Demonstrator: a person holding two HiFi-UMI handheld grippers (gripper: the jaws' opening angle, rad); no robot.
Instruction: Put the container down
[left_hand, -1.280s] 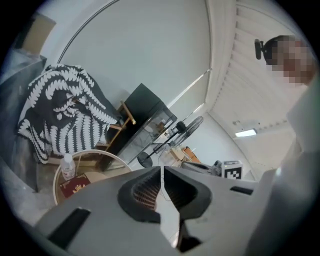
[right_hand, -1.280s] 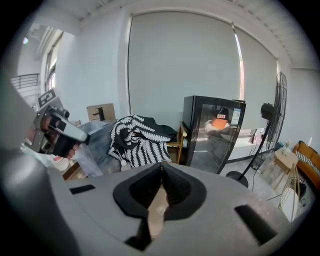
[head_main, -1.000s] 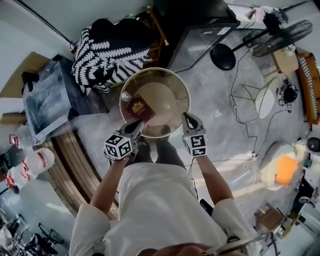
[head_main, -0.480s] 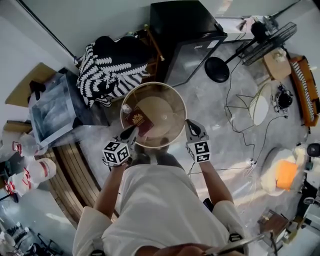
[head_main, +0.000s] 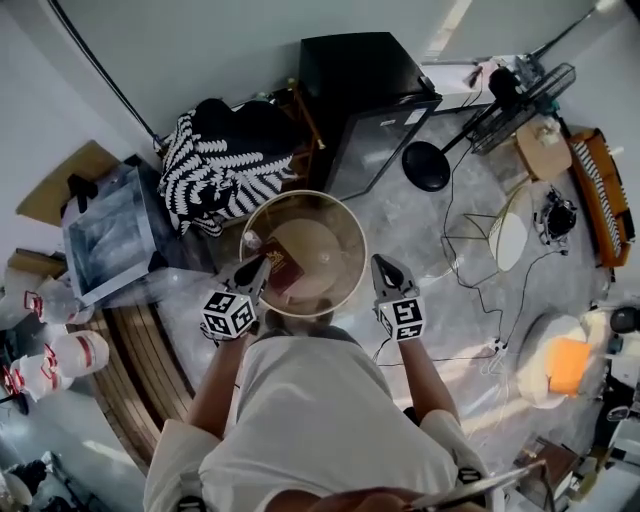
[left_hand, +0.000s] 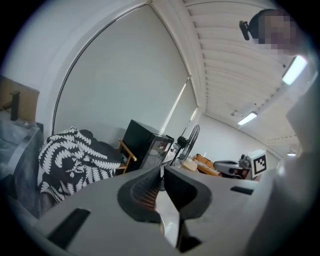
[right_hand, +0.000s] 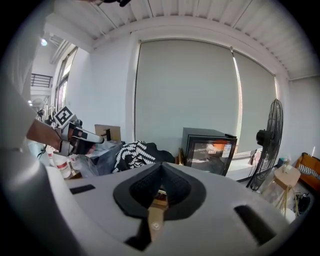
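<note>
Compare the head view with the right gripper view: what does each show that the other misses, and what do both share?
Head view only: the inside of the round container, with a dark red booklet lying in it, and the person's white shirt.
Right gripper view only: the slatted ceiling, and a close look along the right gripper, whose jaws are shut.
Both: the black glass-door cabinet, the black-and-white patterned cloth and the standing fan.

container: round, clear-walled tub w/ tan rim, upright, open top facing up, approx level; dark red booklet lies inside, near-left side.
</note>
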